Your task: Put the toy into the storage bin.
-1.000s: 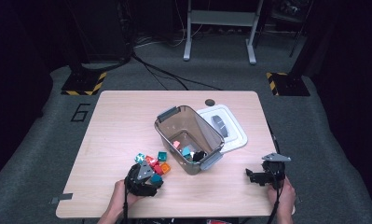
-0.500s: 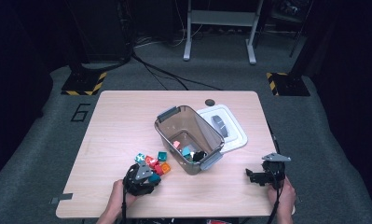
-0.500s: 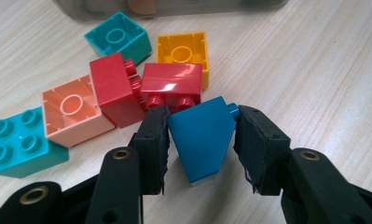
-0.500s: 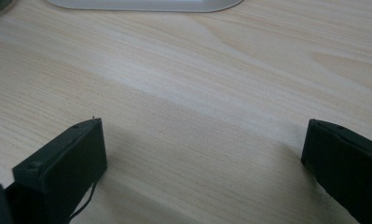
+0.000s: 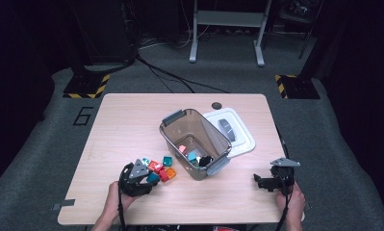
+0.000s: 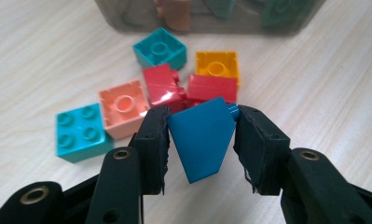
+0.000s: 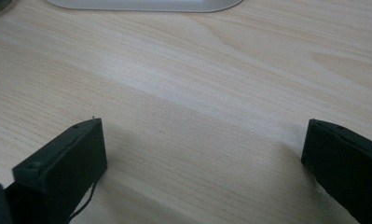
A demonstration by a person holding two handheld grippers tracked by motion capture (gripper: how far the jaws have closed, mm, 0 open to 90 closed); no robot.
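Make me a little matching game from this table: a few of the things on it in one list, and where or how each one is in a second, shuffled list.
Things:
1. blue sloped brick
2. white lid
3. right tool
4. yellow brick

Places or states:
A. flat on the table, behind the grey bin
B. open, nothing between its tips
C. clamped in the left tool
D. loose on the table, just in front of the bin

Pairs: 1-C, 2-A, 3-B, 4-D
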